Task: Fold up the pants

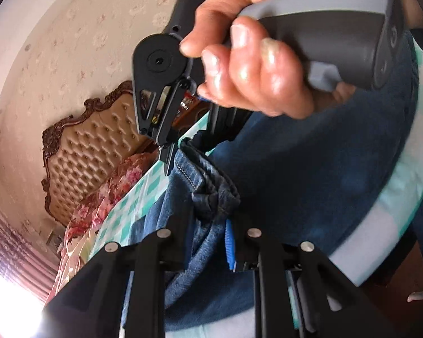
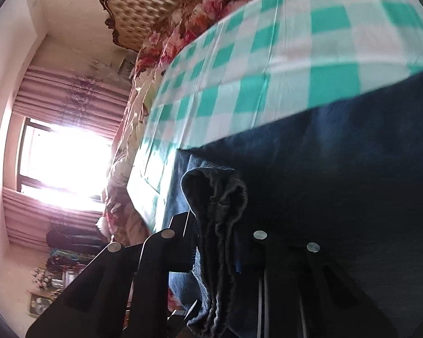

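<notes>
The bed [image 2: 296, 64], under a green-checked sheet, carries the dark blue jeans [image 1: 310, 183]. Their bunched hem edge runs between the two grippers: the right gripper [image 2: 222, 242] pinches one end, the left gripper [image 1: 208, 242] the other, cloth trailing beyond toward the bed. No readable writing shows.

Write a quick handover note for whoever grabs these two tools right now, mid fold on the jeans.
Left tool: shut on the jeans, gathered denim edge pinched.
Right tool: shut on a bunched hem of the jeans; a hand holds it.
Jeans: the held edges are raised over the rest, which lies on the green checked sheet.
Done: both edges gripped and lifted.
Left: lay edges down, release, finish the fold.
</notes>
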The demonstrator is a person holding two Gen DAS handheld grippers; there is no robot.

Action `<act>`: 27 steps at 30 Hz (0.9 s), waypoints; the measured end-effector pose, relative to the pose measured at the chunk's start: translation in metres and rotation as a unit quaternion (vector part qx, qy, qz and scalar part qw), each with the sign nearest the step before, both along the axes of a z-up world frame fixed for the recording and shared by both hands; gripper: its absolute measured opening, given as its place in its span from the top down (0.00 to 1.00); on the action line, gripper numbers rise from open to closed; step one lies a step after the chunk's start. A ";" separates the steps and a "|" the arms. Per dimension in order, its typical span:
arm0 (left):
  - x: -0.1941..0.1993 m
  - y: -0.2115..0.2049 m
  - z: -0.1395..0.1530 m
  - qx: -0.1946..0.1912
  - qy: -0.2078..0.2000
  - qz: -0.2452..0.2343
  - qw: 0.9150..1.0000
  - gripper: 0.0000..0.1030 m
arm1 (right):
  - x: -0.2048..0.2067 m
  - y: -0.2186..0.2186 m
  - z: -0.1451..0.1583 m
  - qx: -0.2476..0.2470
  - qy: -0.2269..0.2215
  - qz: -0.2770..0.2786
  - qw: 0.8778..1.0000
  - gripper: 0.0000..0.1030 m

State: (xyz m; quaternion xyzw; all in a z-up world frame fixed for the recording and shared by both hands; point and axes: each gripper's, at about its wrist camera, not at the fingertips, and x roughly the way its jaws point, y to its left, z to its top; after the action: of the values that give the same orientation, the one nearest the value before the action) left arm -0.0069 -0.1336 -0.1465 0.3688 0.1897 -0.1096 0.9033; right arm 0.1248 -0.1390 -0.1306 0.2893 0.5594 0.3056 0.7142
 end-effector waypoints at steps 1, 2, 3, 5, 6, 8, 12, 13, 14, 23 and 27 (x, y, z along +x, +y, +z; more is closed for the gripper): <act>0.001 -0.008 0.000 -0.002 -0.001 -0.006 1.000 0.82 | 0.002 -0.005 0.001 -0.010 -0.002 -0.007 1.000 0.82; 0.002 -0.014 -0.001 -0.004 0.000 -0.010 1.000 0.82 | 0.001 -0.010 0.001 -0.017 -0.004 -0.014 1.000 0.82; 0.006 -0.020 -0.004 -0.010 0.007 -0.017 1.000 0.82 | -0.002 -0.016 0.001 -0.022 -0.008 -0.018 1.000 0.82; 0.009 -0.030 -0.009 -0.017 0.017 -0.023 0.999 0.78 | -0.003 -0.025 -0.003 -0.039 -0.010 -0.031 0.999 0.82; 0.011 -0.032 -0.011 -0.021 0.022 -0.028 0.999 0.73 | -0.003 -0.030 -0.008 -0.043 -0.007 -0.040 0.998 0.82; 0.009 -0.040 -0.016 -0.030 0.039 -0.047 0.998 0.69 | -0.004 -0.037 -0.016 -0.048 0.000 -0.047 0.998 0.82; 0.004 -0.037 -0.016 -0.051 0.061 -0.055 0.995 0.47 | -0.011 -0.044 -0.030 -0.063 0.004 -0.059 0.996 0.82; 0.001 -0.032 -0.012 -0.063 0.060 -0.055 0.995 0.42 | -0.013 -0.047 -0.030 -0.068 0.003 -0.064 0.996 0.82; -0.003 -0.027 -0.008 -0.076 0.063 -0.053 0.994 0.39 | -0.014 -0.047 -0.030 -0.072 0.001 -0.066 0.995 0.82; -0.022 0.026 -0.008 -0.078 0.047 0.002 0.996 0.37 | -0.044 -0.058 -0.012 -0.181 -0.058 -0.122 0.974 0.22; -0.022 0.034 -0.015 -0.070 0.052 0.012 0.996 0.37 | -0.064 -0.044 -0.015 -0.197 -0.061 -0.101 0.973 0.22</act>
State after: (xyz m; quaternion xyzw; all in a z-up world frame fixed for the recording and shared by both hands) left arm -0.0286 -0.0995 -0.1611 0.2961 0.2321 -0.1310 0.9172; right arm 0.0609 -0.1827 -0.1451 0.1790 0.5321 0.1327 0.8168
